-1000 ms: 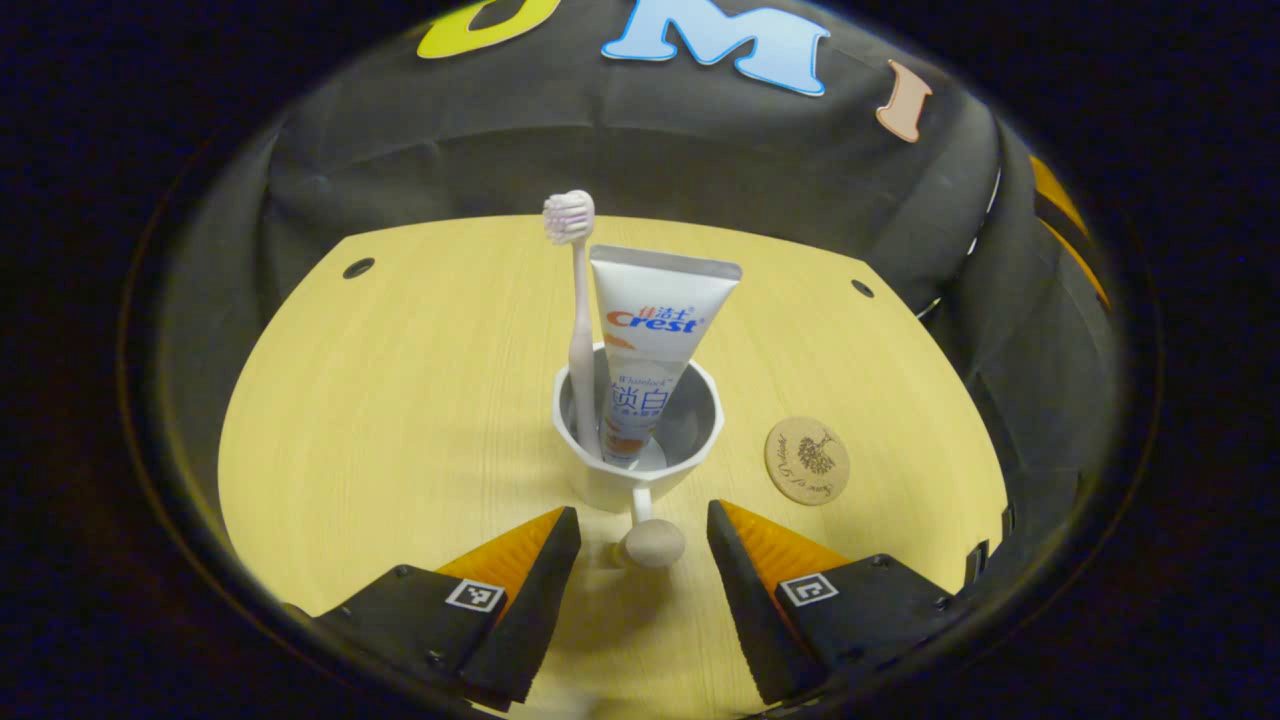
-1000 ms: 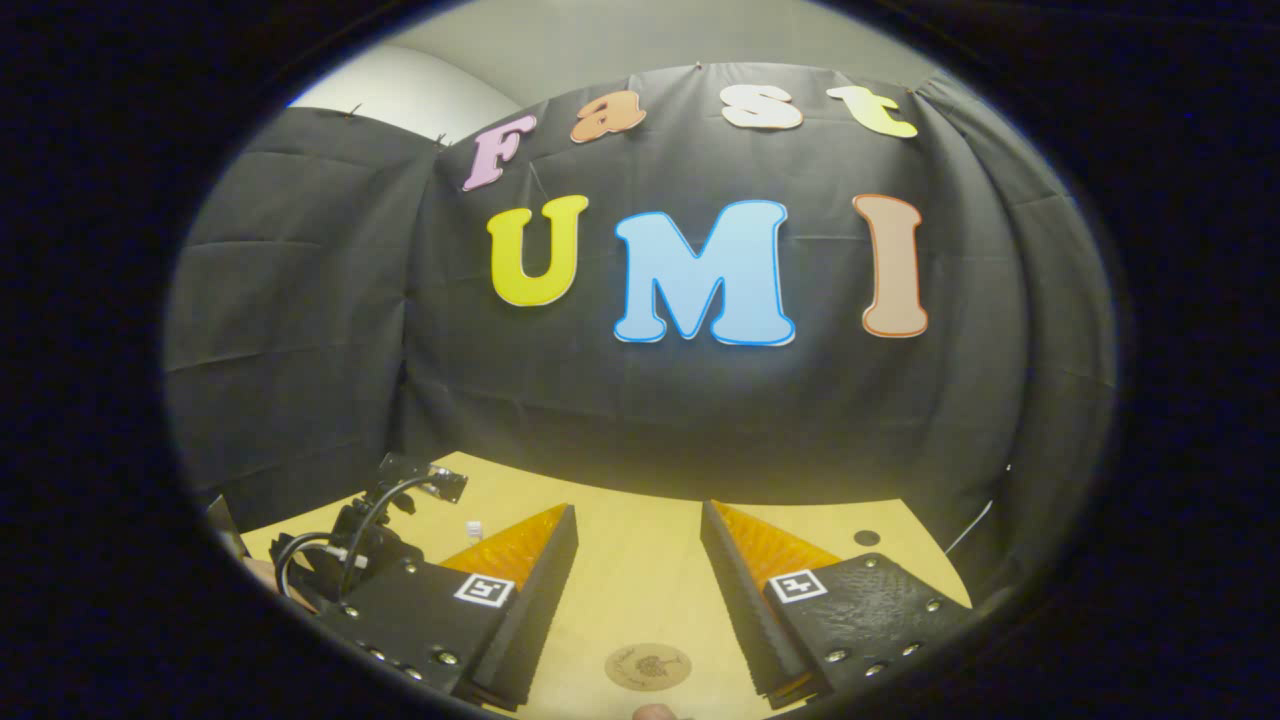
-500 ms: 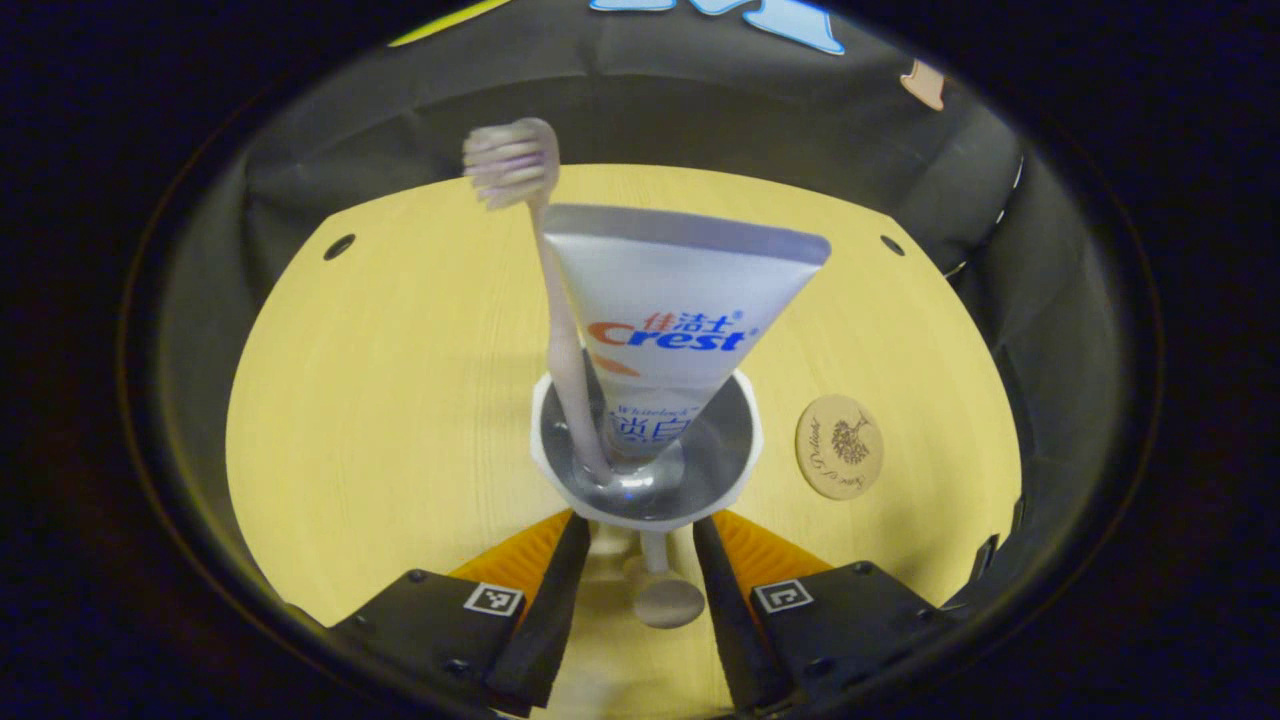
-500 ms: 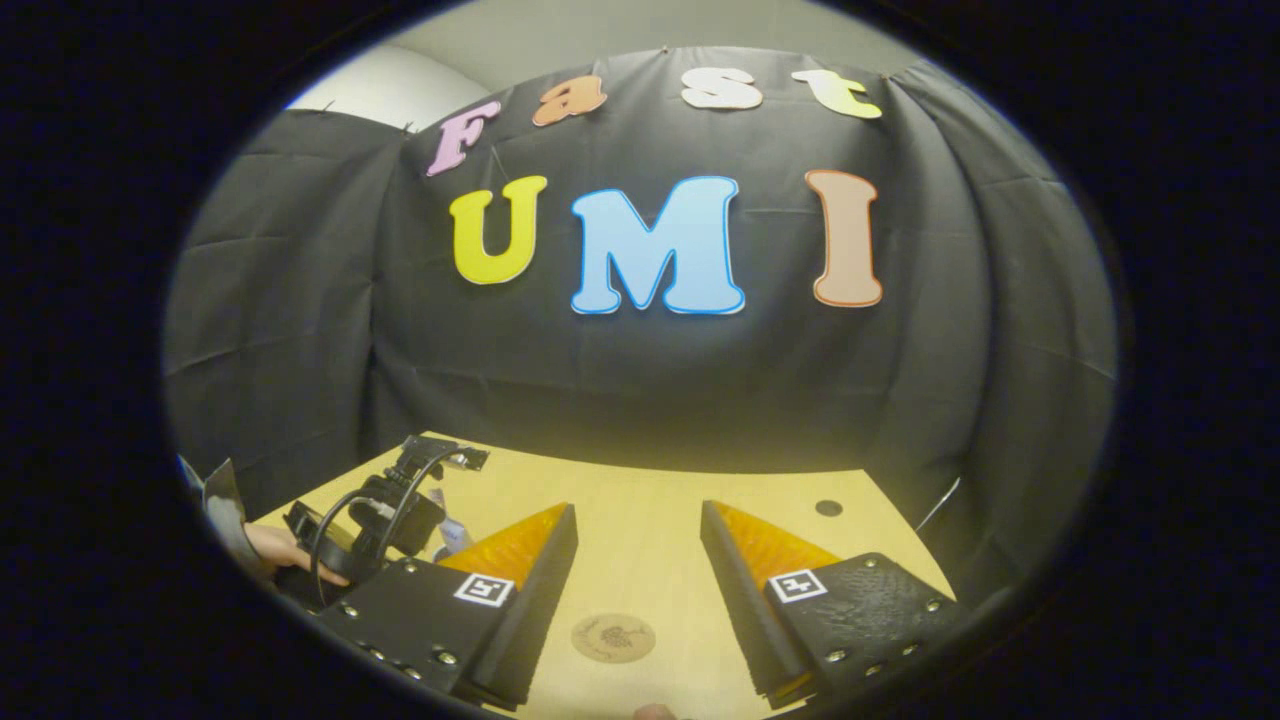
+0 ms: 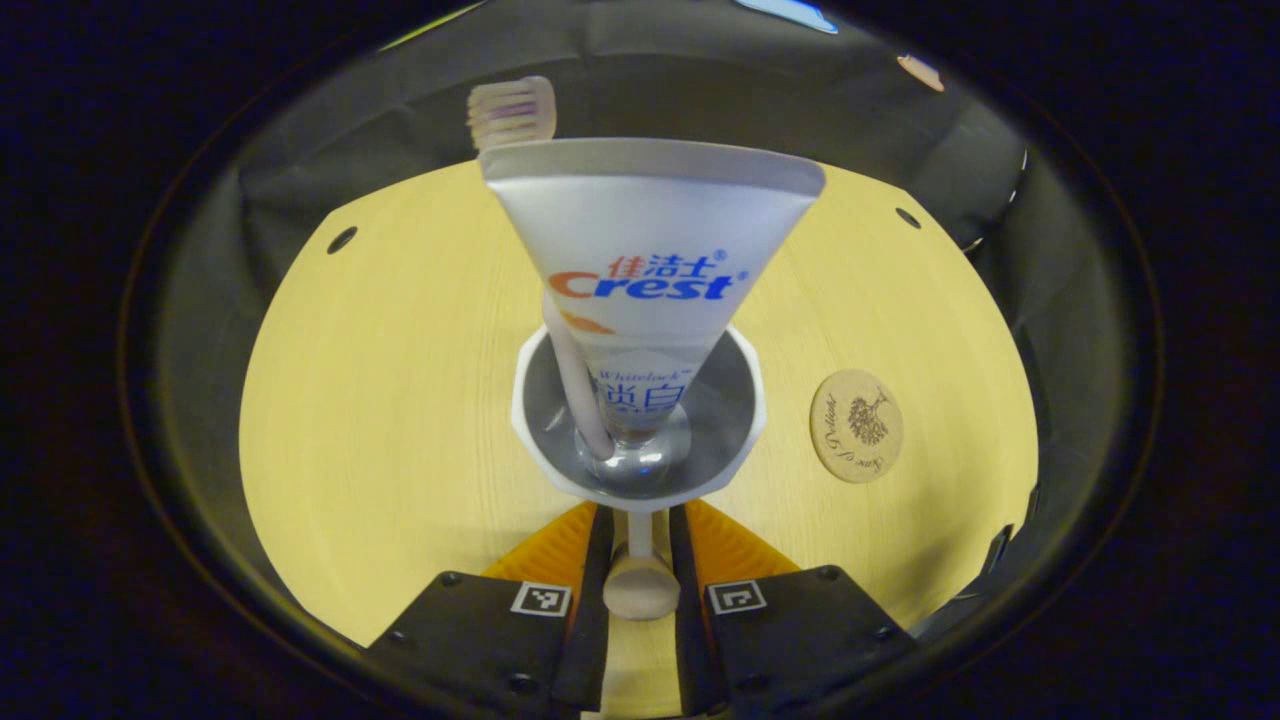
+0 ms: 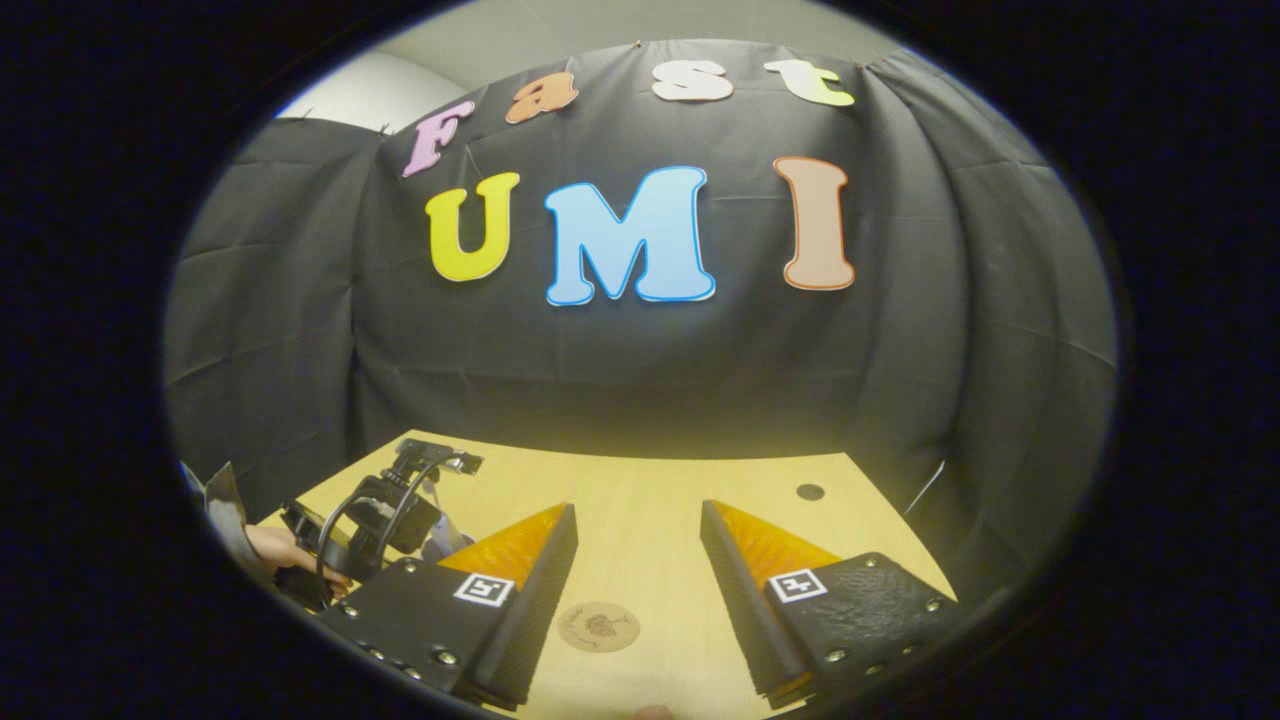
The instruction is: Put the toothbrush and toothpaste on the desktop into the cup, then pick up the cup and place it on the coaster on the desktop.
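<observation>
My left hand-held gripper (image 5: pixel 638 545) is closing in on the cup's handle (image 5: pixel 640 580): both fingers are pressing against the sides of the thin white stem with its rounded wooden knob, so I am gripping the cup (image 5: pixel 638 420) by that handle. The white cup is sitting on the tabletop (image 5: pixel 400 380), right in front of the fingers. Inside it, the toothpaste (image 5: pixel 650 280) is standing cap down with its wide crimped end up, and the toothbrush (image 5: pixel 560 330) is leaning just beside it on its left, bristles showing above the tube's top edge. The round wooden coaster (image 5: pixel 856 426) is lying flat on the tabletop to the right of the cup, near but apart from it.

My right hand-held gripper (image 6: pixel 637 560) is hanging open above the tabletop, fingers well spread with nothing between them. In the right gripper view I am seeing the coaster (image 6: pixel 598 626) low between those fingers, and the other hand-held gripper off at the lower left.
</observation>
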{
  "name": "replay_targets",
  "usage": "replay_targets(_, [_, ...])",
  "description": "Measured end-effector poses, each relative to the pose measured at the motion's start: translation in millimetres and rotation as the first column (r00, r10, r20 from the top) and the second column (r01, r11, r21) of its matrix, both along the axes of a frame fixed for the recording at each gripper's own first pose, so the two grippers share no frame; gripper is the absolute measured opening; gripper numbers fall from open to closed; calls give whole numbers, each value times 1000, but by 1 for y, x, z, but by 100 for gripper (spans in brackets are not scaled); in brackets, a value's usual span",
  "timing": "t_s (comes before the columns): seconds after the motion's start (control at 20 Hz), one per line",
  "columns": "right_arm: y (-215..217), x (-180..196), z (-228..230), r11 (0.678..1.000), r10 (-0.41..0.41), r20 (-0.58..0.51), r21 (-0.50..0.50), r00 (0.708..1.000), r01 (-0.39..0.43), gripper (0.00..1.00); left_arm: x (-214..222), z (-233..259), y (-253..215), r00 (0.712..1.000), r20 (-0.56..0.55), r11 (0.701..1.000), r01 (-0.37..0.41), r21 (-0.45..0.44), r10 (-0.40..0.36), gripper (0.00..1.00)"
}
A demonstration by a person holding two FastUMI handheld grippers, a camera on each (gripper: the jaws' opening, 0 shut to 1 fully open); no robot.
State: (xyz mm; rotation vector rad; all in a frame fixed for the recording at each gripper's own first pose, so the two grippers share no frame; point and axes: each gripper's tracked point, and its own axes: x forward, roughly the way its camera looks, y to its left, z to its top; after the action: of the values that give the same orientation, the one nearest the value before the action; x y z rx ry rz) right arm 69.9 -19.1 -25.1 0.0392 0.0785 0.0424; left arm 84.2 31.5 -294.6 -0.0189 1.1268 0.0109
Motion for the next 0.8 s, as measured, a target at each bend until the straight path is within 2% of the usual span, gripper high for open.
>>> replay_targets(0.45, [-10, -13, -5, 1000, -7, -14, 8, 1000, 7, 77, 0, 7, -19, 994, 111, 999, 8, -42, -4, 28])
replay_targets(0.8, [-21, -27, -3, 1000, -24, -8, -4, 1000, 24, 77, 8, 14, -77, 988, 142, 993, 75, -87, -62, 28])
